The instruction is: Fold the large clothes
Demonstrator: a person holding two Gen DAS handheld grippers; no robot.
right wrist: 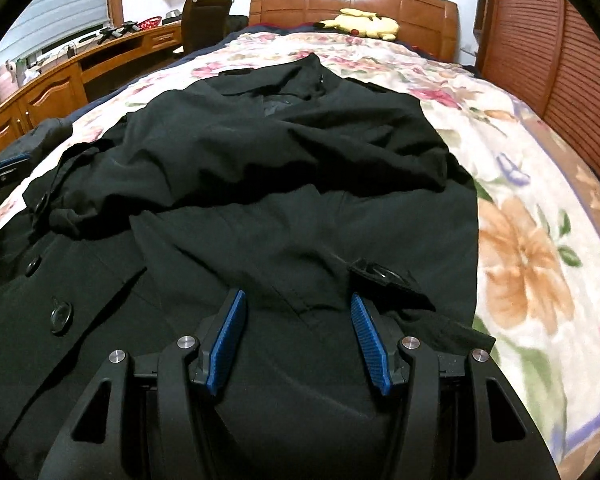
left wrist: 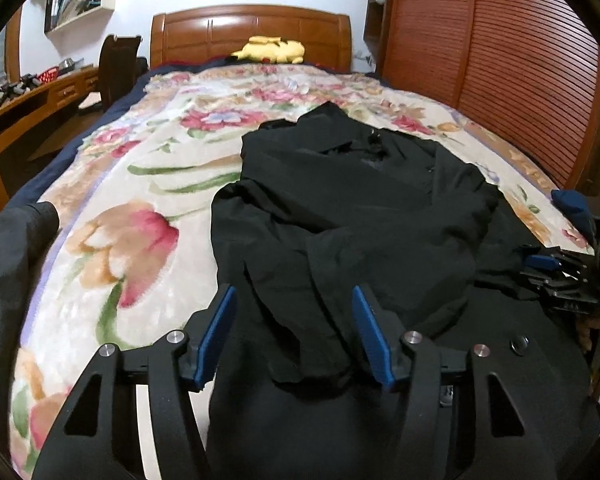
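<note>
A large black buttoned coat (left wrist: pixel 352 200) lies spread on the floral bedspread, collar toward the headboard, sleeves folded across its body. It also fills the right wrist view (right wrist: pixel 284 168). My left gripper (left wrist: pixel 294 300) is open, hovering over the coat's near left part, holding nothing. My right gripper (right wrist: pixel 298 306) is open above the coat's lower front, beside a black buckle tab (right wrist: pixel 380 274). The right gripper also shows at the right edge of the left wrist view (left wrist: pixel 556 276).
The floral bedspread (left wrist: pixel 140 208) covers the bed. A yellow plush toy (left wrist: pixel 270 50) lies by the wooden headboard (left wrist: pixel 252 32). A wooden desk (right wrist: pixel 80 68) and chair (right wrist: pixel 204 20) stand left. A slatted wooden wardrobe (left wrist: pixel 500 72) stands right. Another dark garment (left wrist: pixel 12 248) lies at the bed's left edge.
</note>
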